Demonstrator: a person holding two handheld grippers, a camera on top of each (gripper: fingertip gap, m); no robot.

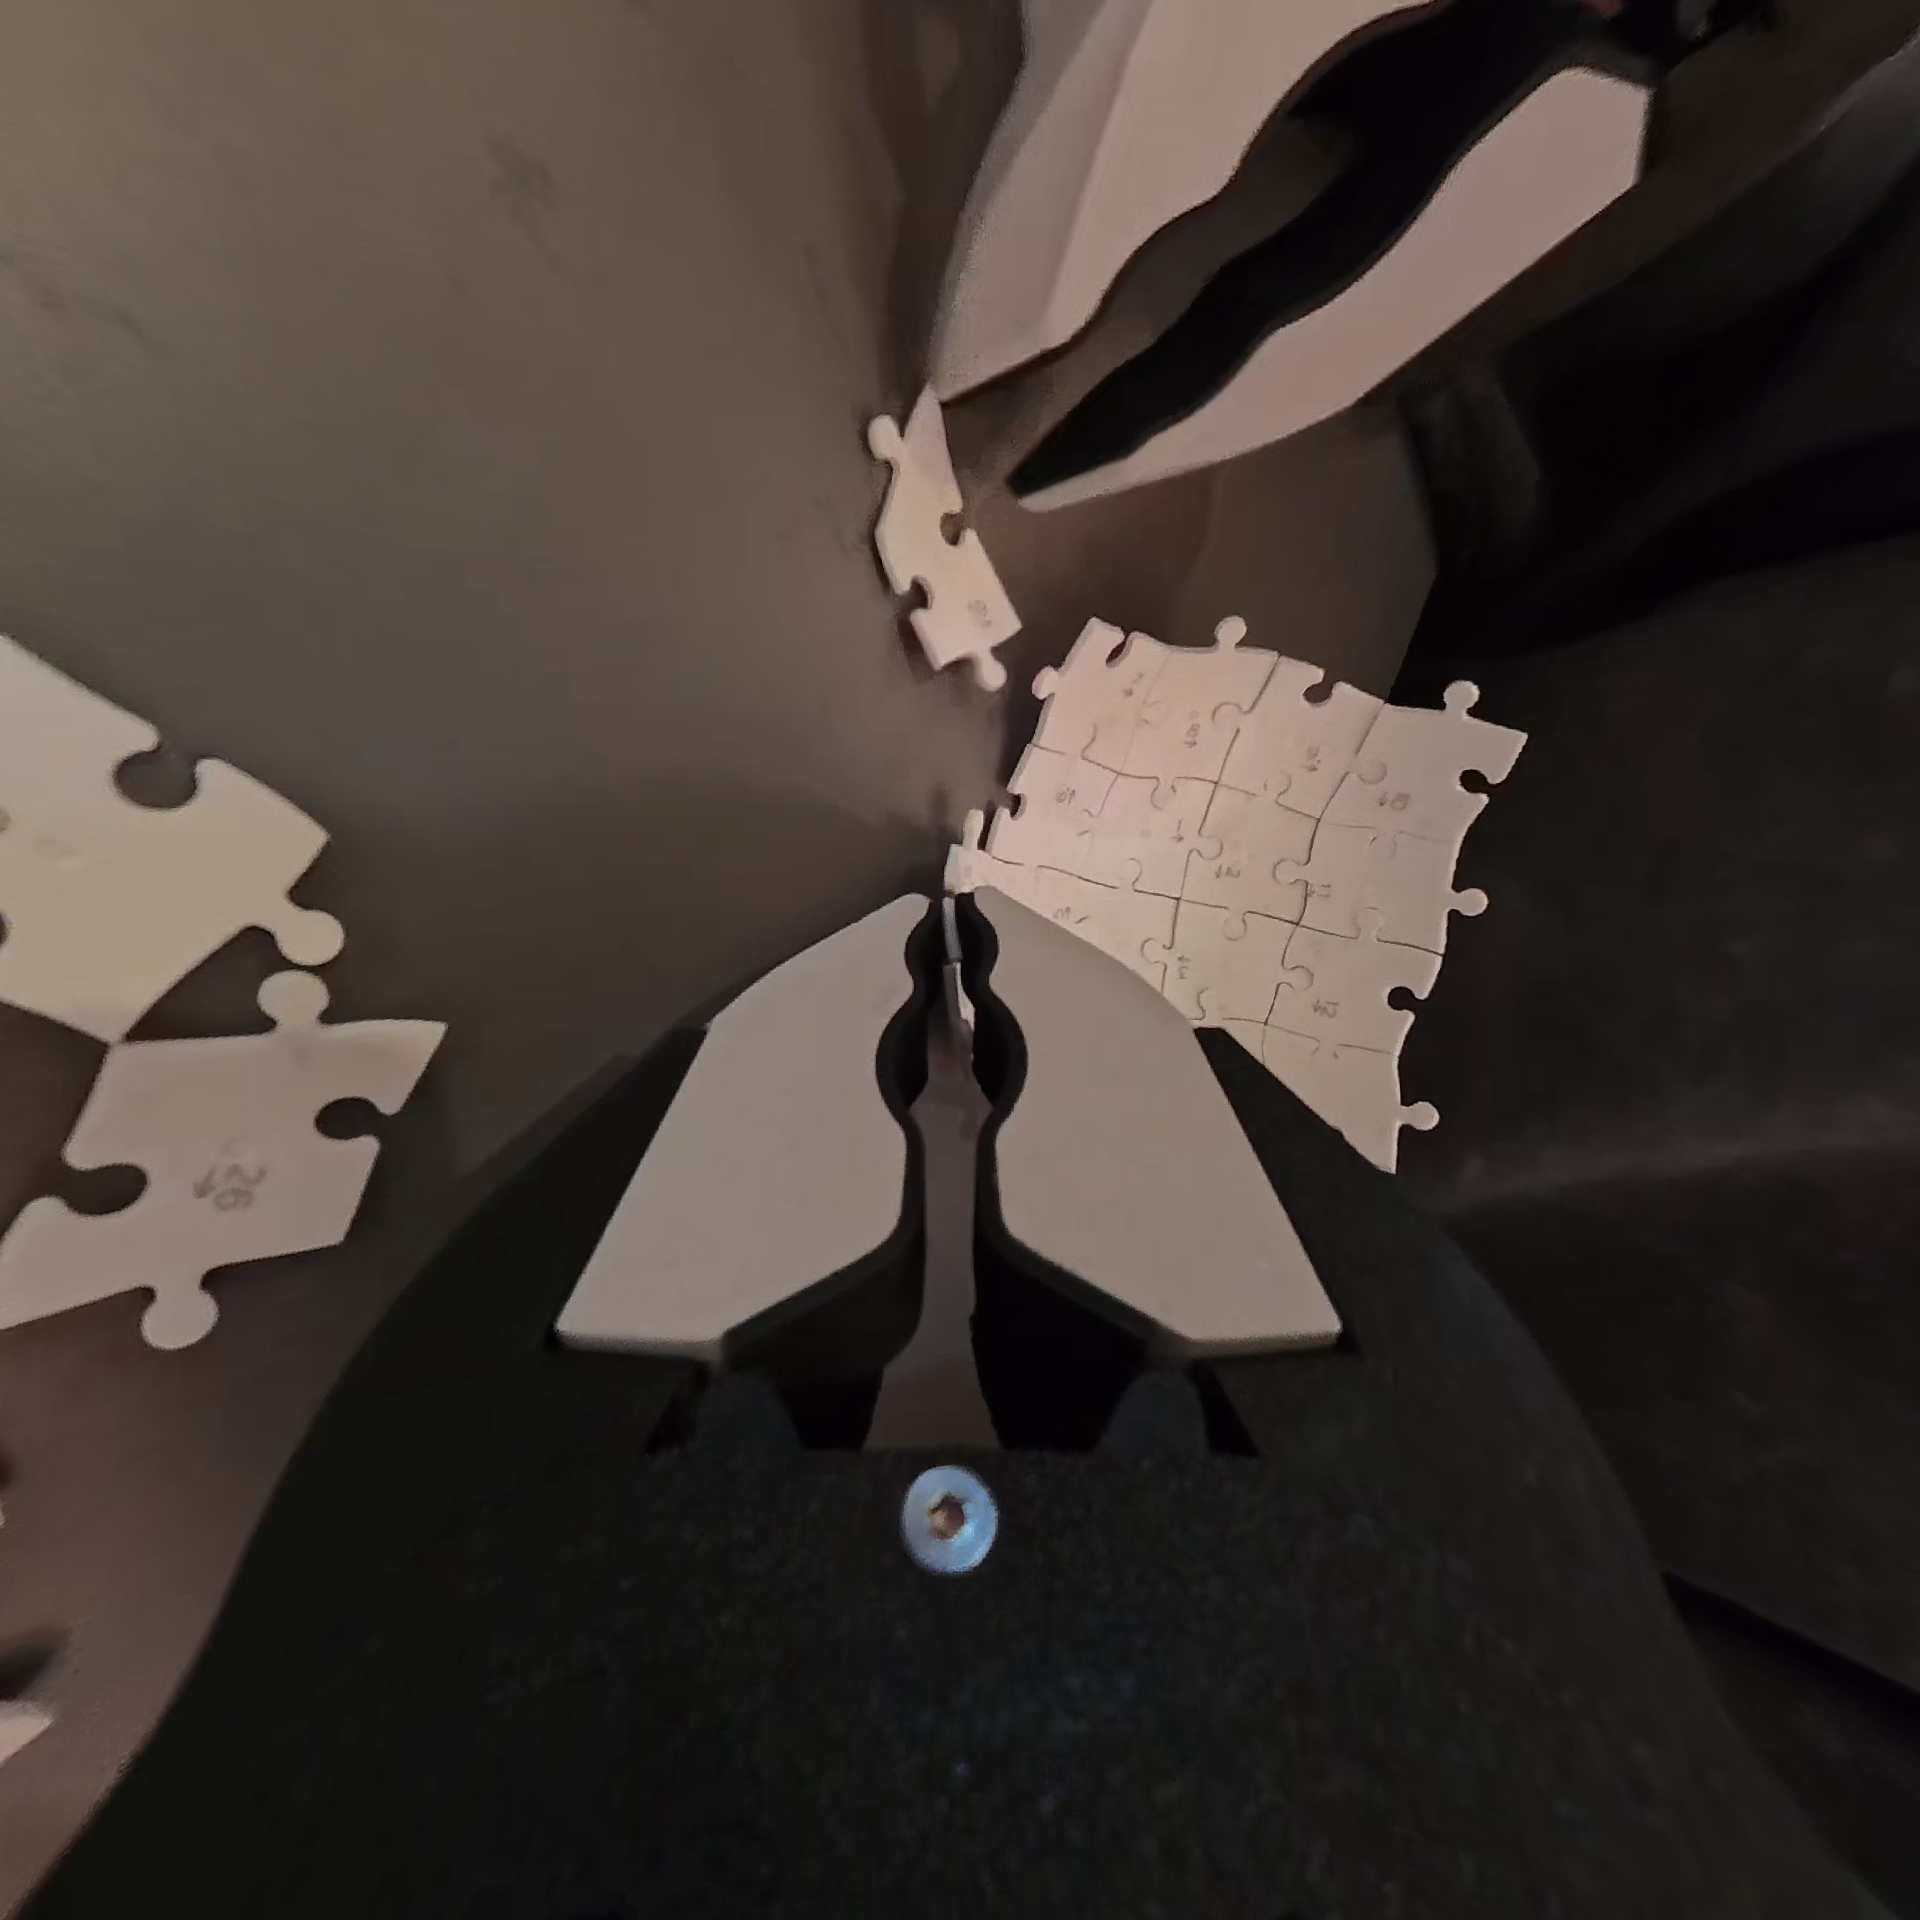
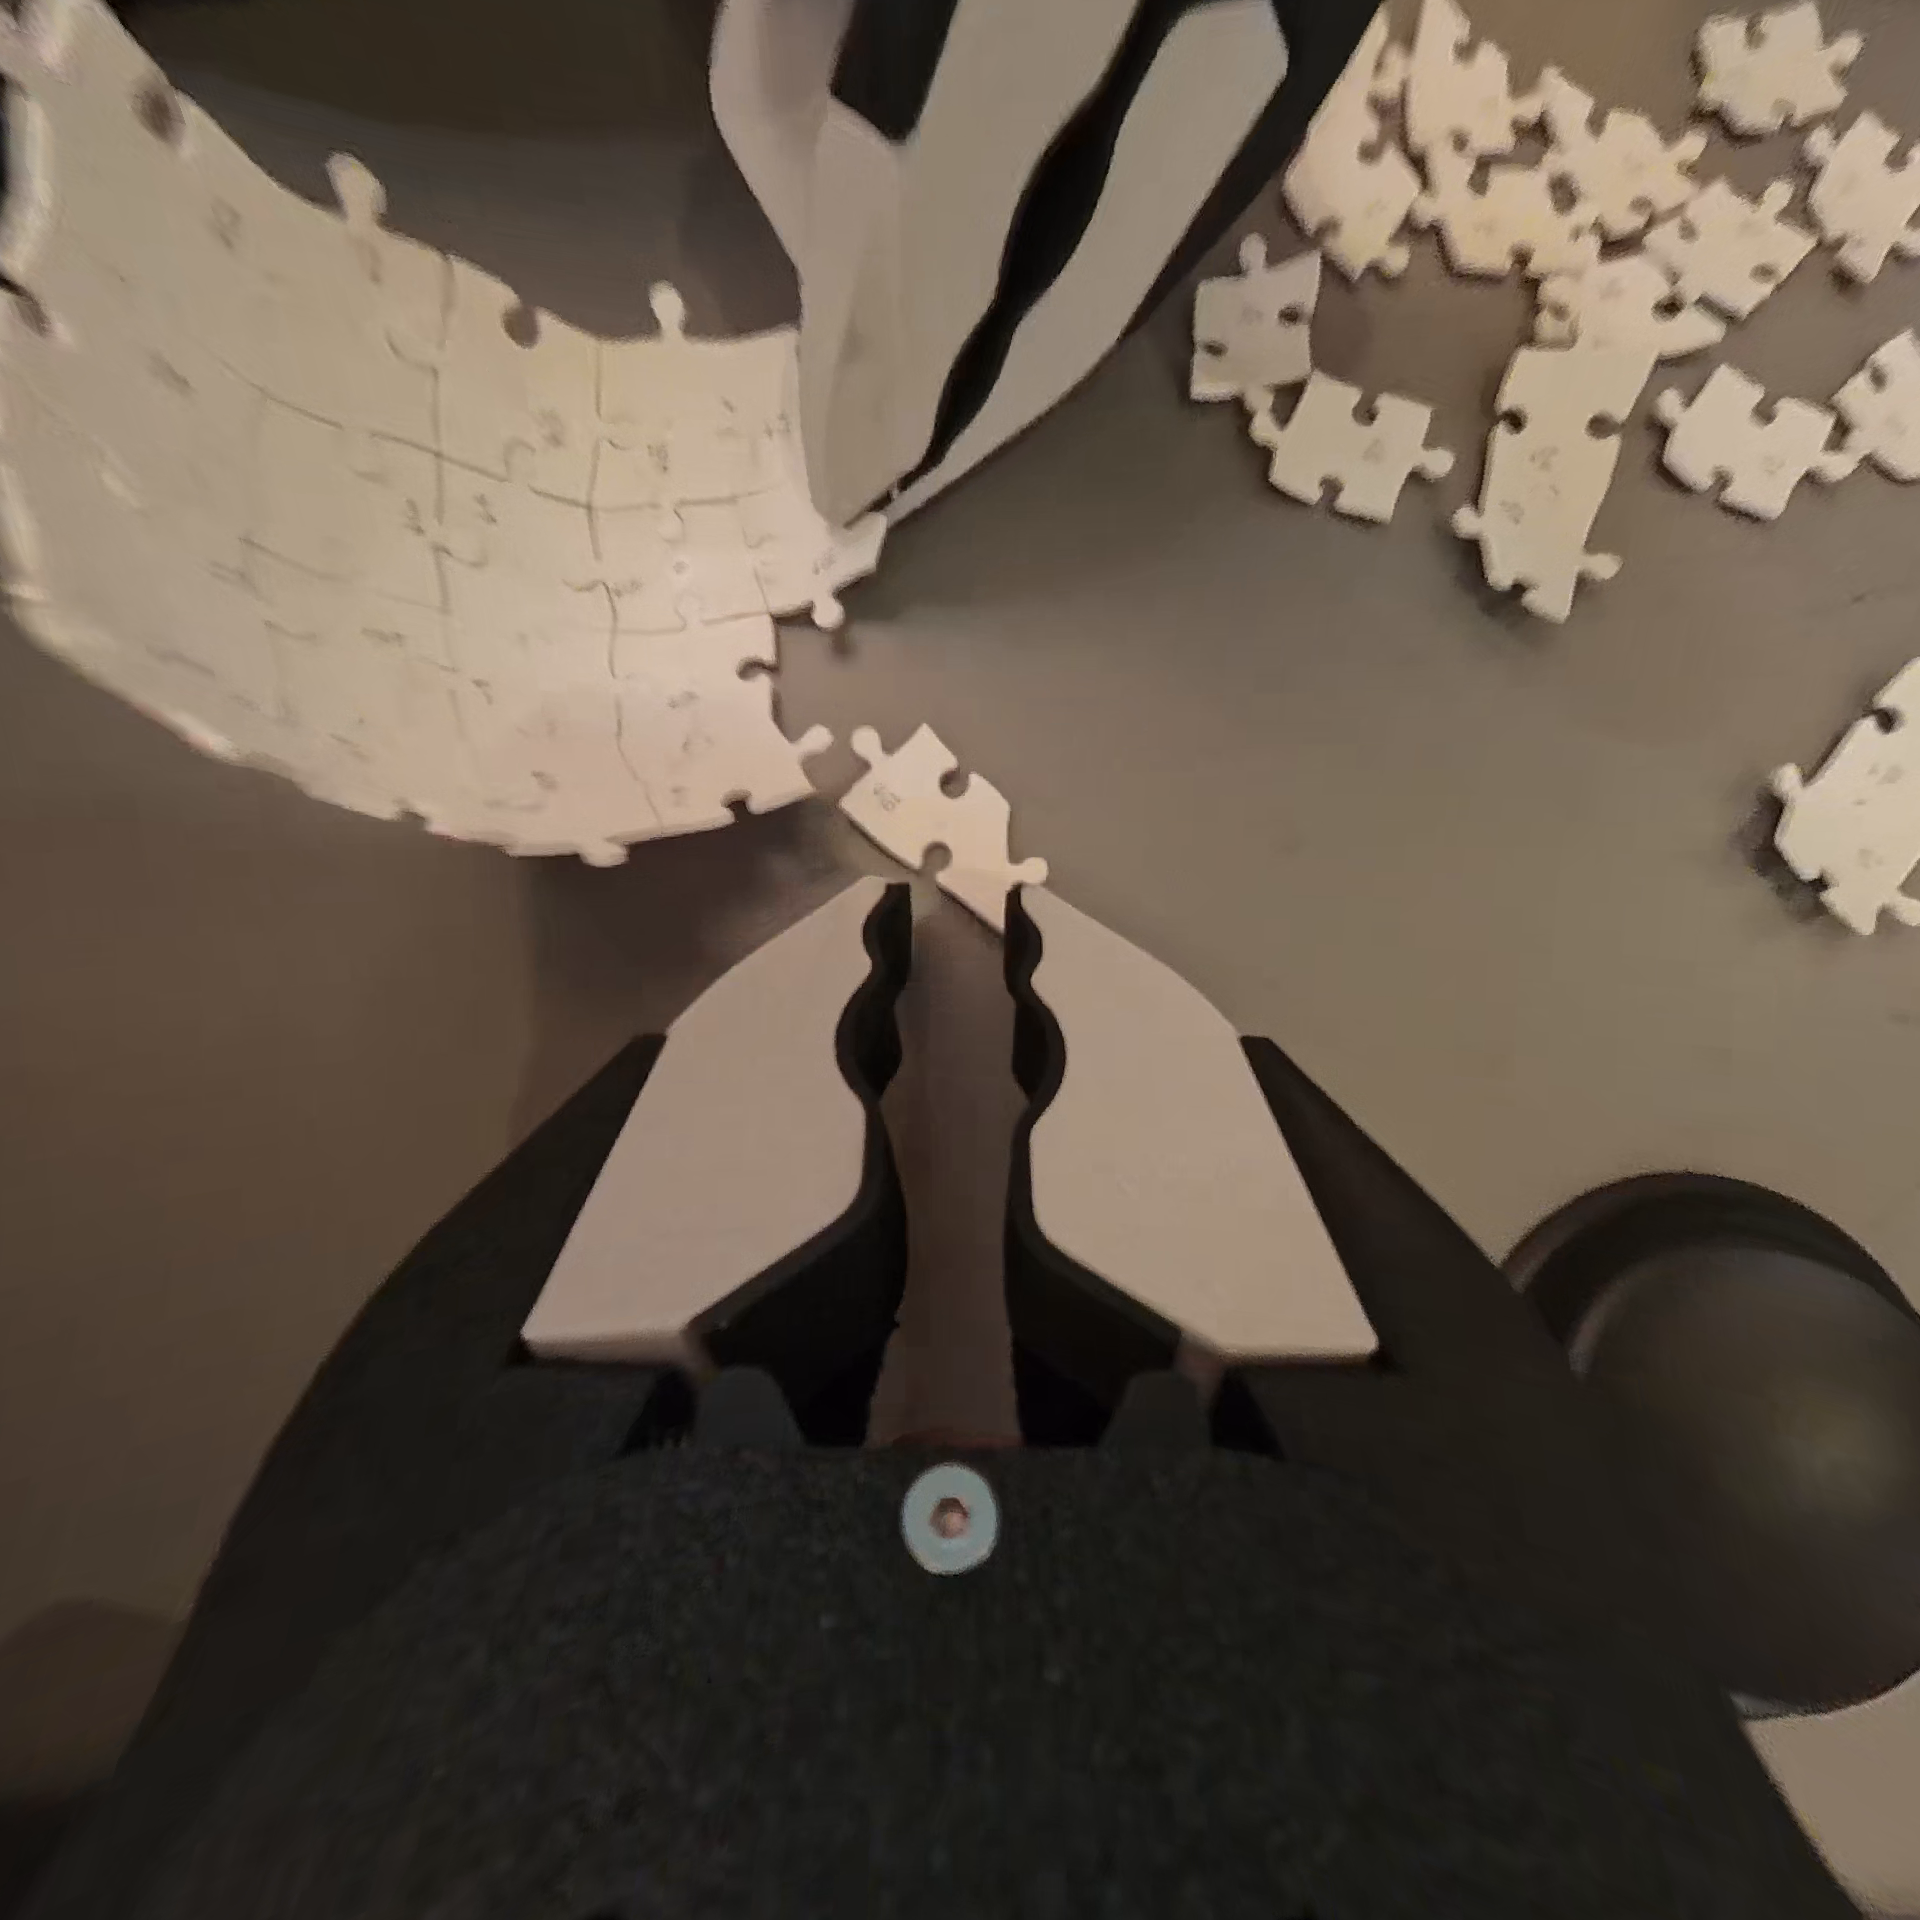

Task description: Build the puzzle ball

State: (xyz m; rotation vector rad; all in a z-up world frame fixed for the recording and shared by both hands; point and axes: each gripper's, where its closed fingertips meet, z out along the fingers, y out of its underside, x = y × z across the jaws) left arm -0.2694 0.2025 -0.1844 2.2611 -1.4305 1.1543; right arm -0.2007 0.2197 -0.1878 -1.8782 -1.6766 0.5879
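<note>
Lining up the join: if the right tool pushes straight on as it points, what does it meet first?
Probably the assembled puzzle section: the held piece in the right tool leads, its knob just short of the section's edge tab. Depth is unclear; it could slip underneath instead.

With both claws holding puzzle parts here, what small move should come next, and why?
Probably ease the right claw toward the assembled panel so the single piece meets its edge tabs. The left claw grips the panel by one corner, and a narrow gap remains between piece and panel. Whether the tabs line up is not clear, so a slight rotation may be needed.
</note>
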